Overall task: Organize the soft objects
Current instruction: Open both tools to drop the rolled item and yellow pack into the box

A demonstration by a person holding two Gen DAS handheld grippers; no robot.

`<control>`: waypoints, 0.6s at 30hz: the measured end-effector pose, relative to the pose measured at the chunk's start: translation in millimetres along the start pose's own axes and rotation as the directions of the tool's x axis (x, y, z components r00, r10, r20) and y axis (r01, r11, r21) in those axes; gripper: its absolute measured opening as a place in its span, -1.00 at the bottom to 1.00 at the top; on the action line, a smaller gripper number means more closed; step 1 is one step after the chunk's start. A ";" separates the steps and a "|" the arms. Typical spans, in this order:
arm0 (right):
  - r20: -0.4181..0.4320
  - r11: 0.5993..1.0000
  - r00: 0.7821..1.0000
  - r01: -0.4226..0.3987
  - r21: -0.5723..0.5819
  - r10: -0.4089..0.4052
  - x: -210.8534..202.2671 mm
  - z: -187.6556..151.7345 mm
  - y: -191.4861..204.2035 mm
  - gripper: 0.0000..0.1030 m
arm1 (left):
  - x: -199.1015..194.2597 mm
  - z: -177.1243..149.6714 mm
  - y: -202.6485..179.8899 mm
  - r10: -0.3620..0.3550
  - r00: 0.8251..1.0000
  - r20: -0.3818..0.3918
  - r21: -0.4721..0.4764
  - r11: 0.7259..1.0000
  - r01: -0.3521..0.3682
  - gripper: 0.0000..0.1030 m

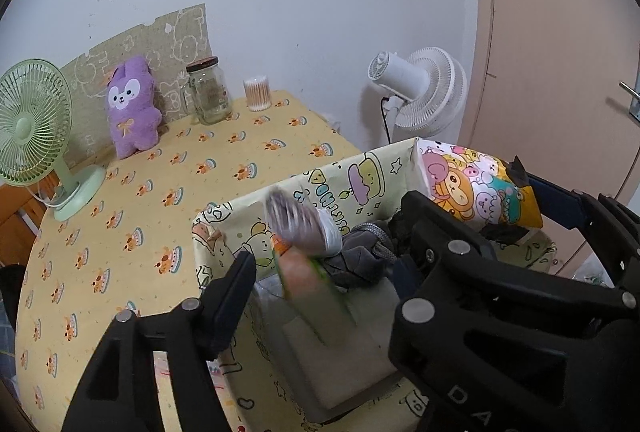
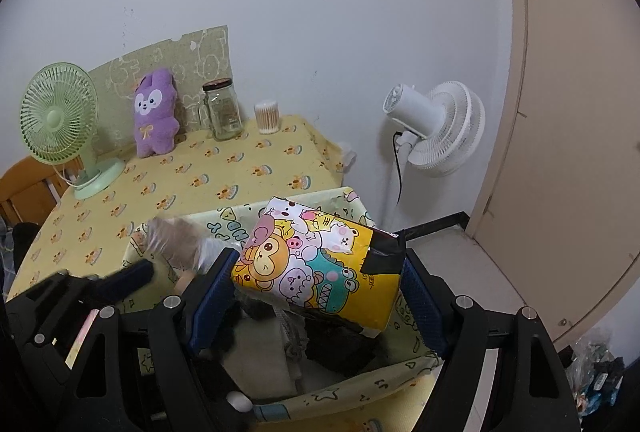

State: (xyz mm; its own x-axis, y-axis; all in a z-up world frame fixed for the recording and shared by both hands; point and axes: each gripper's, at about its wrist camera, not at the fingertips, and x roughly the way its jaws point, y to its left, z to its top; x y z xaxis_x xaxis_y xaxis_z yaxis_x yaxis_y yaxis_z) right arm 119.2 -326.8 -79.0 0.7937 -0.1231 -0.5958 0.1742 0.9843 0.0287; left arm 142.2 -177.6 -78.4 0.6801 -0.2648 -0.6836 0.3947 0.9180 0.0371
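Note:
A yellow cartoon-print storage bin [image 1: 360,172] [image 2: 408,368] stands on the table's near right part, holding grey and dark cloth [image 1: 360,260]. My right gripper [image 2: 320,288] is shut on a cartoon-print tissue pack [image 2: 320,264] and holds it over the bin; the pack also shows in the left wrist view [image 1: 476,188]. My left gripper [image 1: 332,272] is open over the bin. A blurred plastic-wrapped packet [image 1: 300,228] [image 2: 180,240] is between its fingers, in motion above the bin. A purple plush bunny [image 1: 132,108] [image 2: 154,120] leans on the back wall.
On the yellow tablecloth [image 1: 160,192] stand a green desk fan [image 1: 36,128] at left, a glass jar [image 1: 208,92] and a cotton swab tub [image 1: 258,94] at the back. A white floor fan [image 1: 420,92] and a door [image 1: 560,72] are at right.

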 end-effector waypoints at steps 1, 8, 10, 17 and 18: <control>-0.004 1.000 1.000 -0.007 0.002 0.007 2.1 -0.1 -0.2 0.58 | 1.2 -0.2 0.0 -0.001 1.000 -0.006 0.000 1.000 0.001 0.43; -0.011 0.999 1.000 -0.028 0.023 0.029 11.4 -0.4 -1.7 0.59 | 5.0 -0.1 -1.4 -0.005 1.000 -0.031 0.005 1.000 0.005 0.55; -0.015 0.999 0.999 -0.033 0.036 0.033 12.9 -1.1 -2.5 0.60 | 4.5 0.4 -2.2 -0.003 1.000 -0.029 0.010 1.000 0.003 0.58; -0.065 0.999 0.997 -0.043 0.027 0.044 14.4 -3.3 -3.8 0.66 | 1.4 -1.8 -6.2 0.005 1.000 -0.024 0.031 1.000 -0.004 0.68; -0.067 0.999 0.997 -0.038 0.023 0.040 13.7 -4.0 -3.7 0.66 | 0.5 -2.5 -6.8 0.008 1.000 -0.022 0.032 0.999 -0.007 0.70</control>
State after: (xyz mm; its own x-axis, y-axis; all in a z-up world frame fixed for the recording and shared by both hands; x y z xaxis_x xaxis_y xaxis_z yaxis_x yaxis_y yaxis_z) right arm 127.0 -331.6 -90.4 0.7589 -0.0750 -0.6469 0.1568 0.9852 0.0697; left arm 138.3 -183.2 -80.8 0.6695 -0.2512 -0.6991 0.4095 0.9100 0.0652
